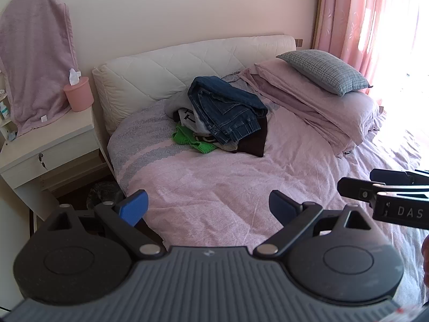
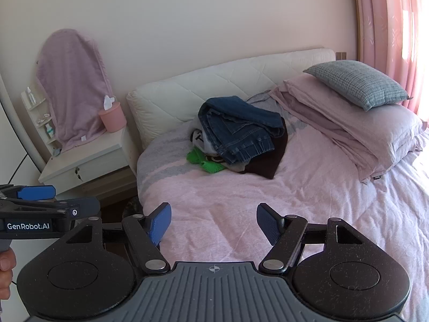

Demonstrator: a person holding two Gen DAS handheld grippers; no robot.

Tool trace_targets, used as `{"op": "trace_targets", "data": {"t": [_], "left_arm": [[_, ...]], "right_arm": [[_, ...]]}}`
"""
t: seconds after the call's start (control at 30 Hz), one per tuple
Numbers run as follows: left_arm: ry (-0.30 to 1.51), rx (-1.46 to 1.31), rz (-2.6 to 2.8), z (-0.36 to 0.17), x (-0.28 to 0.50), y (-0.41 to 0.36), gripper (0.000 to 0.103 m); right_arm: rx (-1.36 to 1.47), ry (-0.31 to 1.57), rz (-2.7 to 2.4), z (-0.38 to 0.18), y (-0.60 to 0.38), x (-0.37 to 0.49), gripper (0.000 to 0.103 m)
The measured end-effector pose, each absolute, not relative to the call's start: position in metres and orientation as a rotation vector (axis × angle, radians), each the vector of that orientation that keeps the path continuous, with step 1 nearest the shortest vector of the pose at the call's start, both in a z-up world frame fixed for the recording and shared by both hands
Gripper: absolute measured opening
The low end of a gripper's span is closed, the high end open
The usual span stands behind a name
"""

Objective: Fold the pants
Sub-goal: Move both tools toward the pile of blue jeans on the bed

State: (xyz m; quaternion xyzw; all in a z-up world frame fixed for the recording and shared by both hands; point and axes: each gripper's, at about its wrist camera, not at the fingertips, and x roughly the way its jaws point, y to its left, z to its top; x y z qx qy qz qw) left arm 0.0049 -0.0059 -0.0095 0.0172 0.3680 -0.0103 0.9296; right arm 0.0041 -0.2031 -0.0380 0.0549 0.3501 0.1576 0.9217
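Denim jeans (image 1: 228, 107) top the pile near the bed's (image 1: 214, 187) headboard; both grippers, left (image 1: 209, 209) and right (image 2: 214, 224), hover with fingers spread and empty, so next comes reaching for them.

Grey pillow (image 1: 325, 71) atop folded pink bedding (image 1: 316, 102); pink tissue tub (image 1: 78, 94) on nightstand (image 1: 51, 145)

A home bedroom: bed (image 1: 241, 182), pillows (image 1: 325, 71), nightstand (image 1: 51, 145), pink curtains (image 1: 356, 13)

Both our wrist cams sit side by side, tilted down over the bed (image 1: 214, 187) from its near edge; both catch the headboard (image 2: 228, 80) and each other's tongs.
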Motion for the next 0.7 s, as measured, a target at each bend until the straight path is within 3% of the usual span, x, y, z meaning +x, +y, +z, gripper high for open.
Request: {"op": "trace_targets", "data": {"t": [0.7], "left_arm": [[0.786, 0.046, -0.040, -0.015, 0.029, -0.004, 0.095]], "right_arm": [[0.126, 0.746, 0.304, -0.046, -0.202, 0.025, 0.068]]}}
